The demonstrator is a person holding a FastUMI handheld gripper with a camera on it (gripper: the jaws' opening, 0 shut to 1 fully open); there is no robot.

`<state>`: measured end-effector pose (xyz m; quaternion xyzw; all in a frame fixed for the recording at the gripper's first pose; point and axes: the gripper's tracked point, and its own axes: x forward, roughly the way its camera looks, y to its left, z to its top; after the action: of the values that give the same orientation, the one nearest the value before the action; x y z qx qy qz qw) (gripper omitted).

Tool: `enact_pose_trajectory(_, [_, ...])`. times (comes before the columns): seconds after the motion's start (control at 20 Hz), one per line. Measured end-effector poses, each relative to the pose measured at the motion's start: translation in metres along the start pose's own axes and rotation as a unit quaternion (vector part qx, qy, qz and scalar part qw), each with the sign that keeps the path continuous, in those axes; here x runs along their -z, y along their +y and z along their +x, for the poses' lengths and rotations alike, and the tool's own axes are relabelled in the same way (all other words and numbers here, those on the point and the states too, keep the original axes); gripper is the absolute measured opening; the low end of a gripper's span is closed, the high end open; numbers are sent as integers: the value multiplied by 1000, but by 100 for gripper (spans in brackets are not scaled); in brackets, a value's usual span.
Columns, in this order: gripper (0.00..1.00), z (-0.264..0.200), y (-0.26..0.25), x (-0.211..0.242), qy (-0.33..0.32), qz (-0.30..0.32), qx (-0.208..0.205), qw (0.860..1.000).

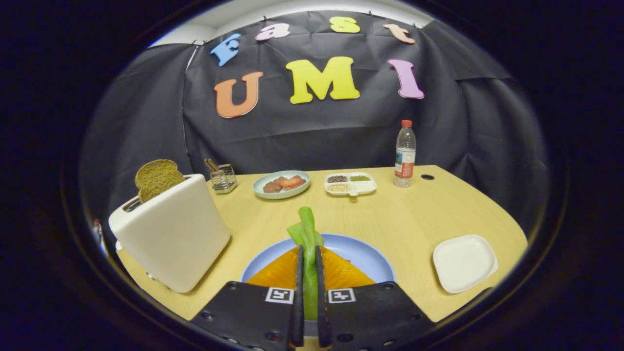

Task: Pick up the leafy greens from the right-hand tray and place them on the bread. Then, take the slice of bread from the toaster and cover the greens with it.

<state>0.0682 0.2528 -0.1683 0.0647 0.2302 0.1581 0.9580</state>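
Observation:
My gripper (pixel 308 253) is shut on a strip of leafy greens (pixel 307 231), which sticks out ahead of the fingertips and runs back between the two fingers. Directly under the fingers lies an orange slice of bread (pixel 278 273) on a blue plate (pixel 363 253). To the left of the plate stands a white toaster (pixel 170 234) with a brown slice of bread (pixel 156 178) poking out of its slot. Right of the plate sits a white square tray (pixel 464 263) with nothing on it.
Beyond the plate, at the back of the wooden table (pixel 404 219), are a pale green dish of meat pieces (pixel 282 184), a white divided dish of condiments (pixel 350 184), a wire holder (pixel 223 178) and a plastic bottle with a red cap (pixel 404 155).

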Motion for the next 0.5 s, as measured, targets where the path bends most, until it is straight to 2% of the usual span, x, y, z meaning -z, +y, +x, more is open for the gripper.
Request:
enact_pose_trajectory(0.15, [29,-2,5,1,-2,9,-7,1000])
enact_pose_trajectory(0.3, [52,-9,10,-2,-10,9,-9,1000])
enact_pose_trajectory(0.5, [83,-36,17,-34,-71,-15,12,997])
